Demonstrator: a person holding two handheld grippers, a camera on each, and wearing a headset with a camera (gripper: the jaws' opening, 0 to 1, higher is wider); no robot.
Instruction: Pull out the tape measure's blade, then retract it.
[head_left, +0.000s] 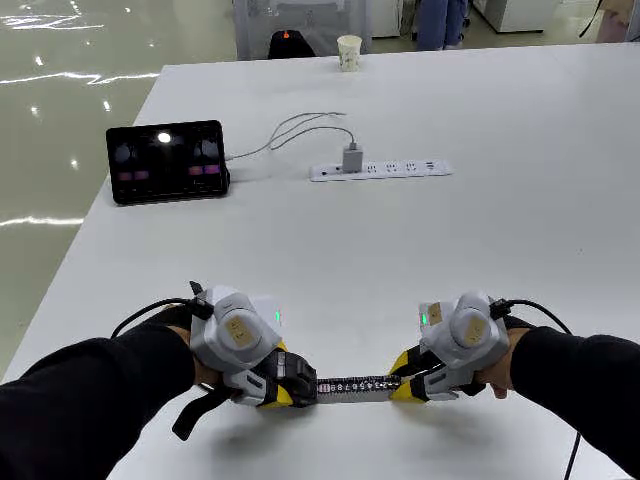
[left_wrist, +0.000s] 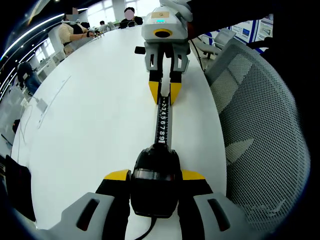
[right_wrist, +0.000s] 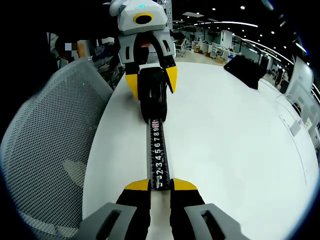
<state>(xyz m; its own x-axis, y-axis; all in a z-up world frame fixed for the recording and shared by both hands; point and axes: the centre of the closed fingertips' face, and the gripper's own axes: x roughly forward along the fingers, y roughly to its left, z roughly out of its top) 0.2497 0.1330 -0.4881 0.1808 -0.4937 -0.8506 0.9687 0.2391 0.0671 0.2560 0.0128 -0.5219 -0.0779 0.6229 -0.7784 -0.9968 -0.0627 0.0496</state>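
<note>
Head view looks down on a white table (head_left: 450, 250) where both grippers lie low at the near edge, facing each other. On the left, the left gripper (head_left: 284, 386) has its yellow-tipped jaws closed around the black case (head_left: 298, 380) of the tape measure (head_left: 310, 384), gripping it on both sides. From the case the blade (head_left: 355, 385) runs out to the right, a short stretch with printed numbers, close over the tabletop. On the right, the right gripper (head_left: 404, 389) has its jaws drawn narrow and pinched on the blade's free end. Left gripper view shows the case seated between its own jaws and the blade leading away to the other gripper's yellow tips. Right gripper view shows the blade's end between its own tips, with numerals one to nine readable up to the case. A grey mesh chair (left_wrist: 260, 115) stands beside the table's near edge. Farther off on the table, to the left, lies a dark tablet (head_left: 167, 161). To its right is a white power strip (head_left: 380, 169) with a charger (head_left: 353, 158) plugged in and a thin cable (head_left: 290, 130) looping toward the tablet. A paper cup (head_left: 349, 52) stands at the far edge.
</note>
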